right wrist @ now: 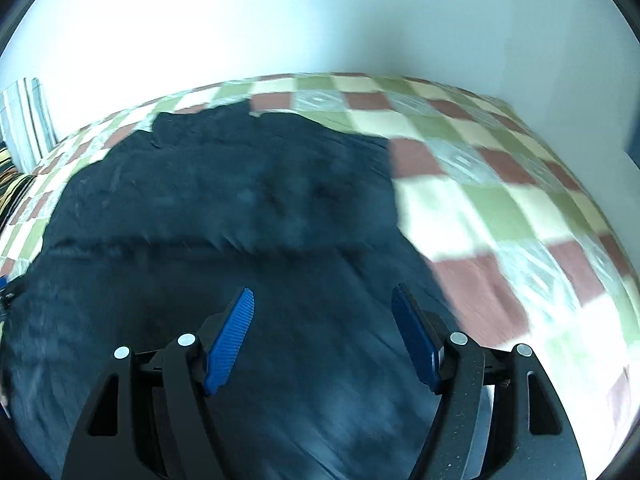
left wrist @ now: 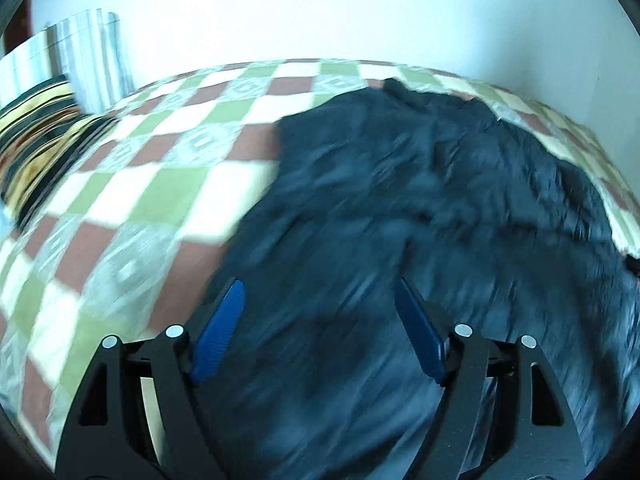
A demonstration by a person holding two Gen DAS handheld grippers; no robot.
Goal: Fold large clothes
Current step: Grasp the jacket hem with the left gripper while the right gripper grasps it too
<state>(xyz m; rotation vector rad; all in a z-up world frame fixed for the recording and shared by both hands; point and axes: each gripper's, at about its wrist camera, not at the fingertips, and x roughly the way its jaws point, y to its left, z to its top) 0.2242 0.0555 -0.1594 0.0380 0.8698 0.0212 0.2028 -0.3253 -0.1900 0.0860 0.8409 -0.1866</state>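
your left gripper (left wrist: 320, 284) hangs above the dark navy garment (left wrist: 400, 208), blue pads spread wide with nothing between them. your right gripper (right wrist: 322, 292) is likewise released, jaws apart over the same cloth. the garment lies spread and rumpled across the checkered bedspread (left wrist: 168, 184) in green, cream and brick red, against a white wall (left wrist: 320, 12). a striped pillow (left wrist: 92, 52) stands at the far left. both views are motion-blurred.

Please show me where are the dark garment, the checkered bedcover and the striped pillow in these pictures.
dark garment (right wrist: 240, 208): right wrist view, on its flat middle part.
checkered bedcover (left wrist: 168, 196): left wrist view, on a bare green square left of the garment.
striped pillow (left wrist: 90, 52): left wrist view, on its upright face by the wall.
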